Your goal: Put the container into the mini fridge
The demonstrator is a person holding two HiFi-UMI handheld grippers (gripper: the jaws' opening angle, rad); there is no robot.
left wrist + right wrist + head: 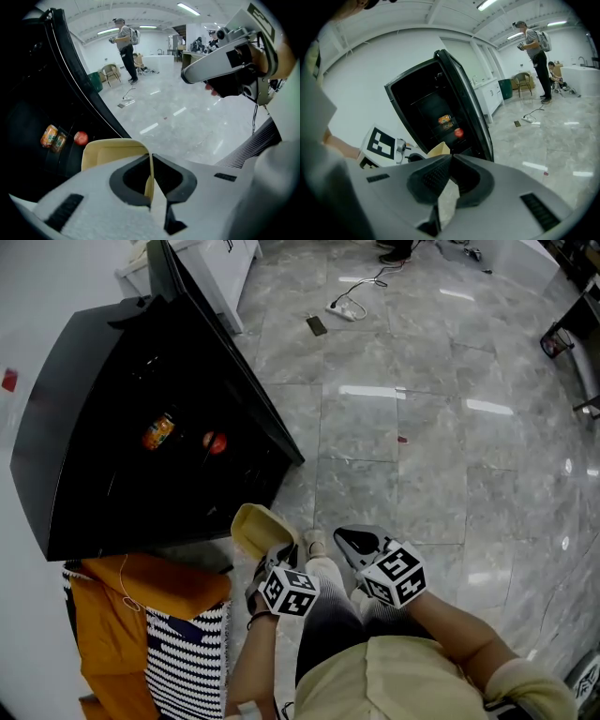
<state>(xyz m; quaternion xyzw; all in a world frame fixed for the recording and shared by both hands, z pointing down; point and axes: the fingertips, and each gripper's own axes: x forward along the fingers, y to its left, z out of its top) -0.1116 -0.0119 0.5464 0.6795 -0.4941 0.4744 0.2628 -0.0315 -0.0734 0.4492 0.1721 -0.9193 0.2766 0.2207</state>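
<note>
A pale yellow container [255,526] hangs in front of the black mini fridge [84,381], whose door [246,381] stands open. My left gripper [273,555] is shut on the container's thin wall [149,171]; the container's open top [112,151] faces the fridge. On a shelf inside are an orange can [157,430] and a red apple [215,442]. My right gripper [349,538] is just right of the left one, jaws shut with nothing between them. In the right gripper view the container [439,149] peeks over the shut right gripper [451,158].
An orange cloth and a striped bag [159,634] lie at the fridge's near corner. A white cabinet [220,273] stands behind the door. A power strip [345,308] and a small dark item [317,325] lie on the tiled floor. A person [125,47] stands far off.
</note>
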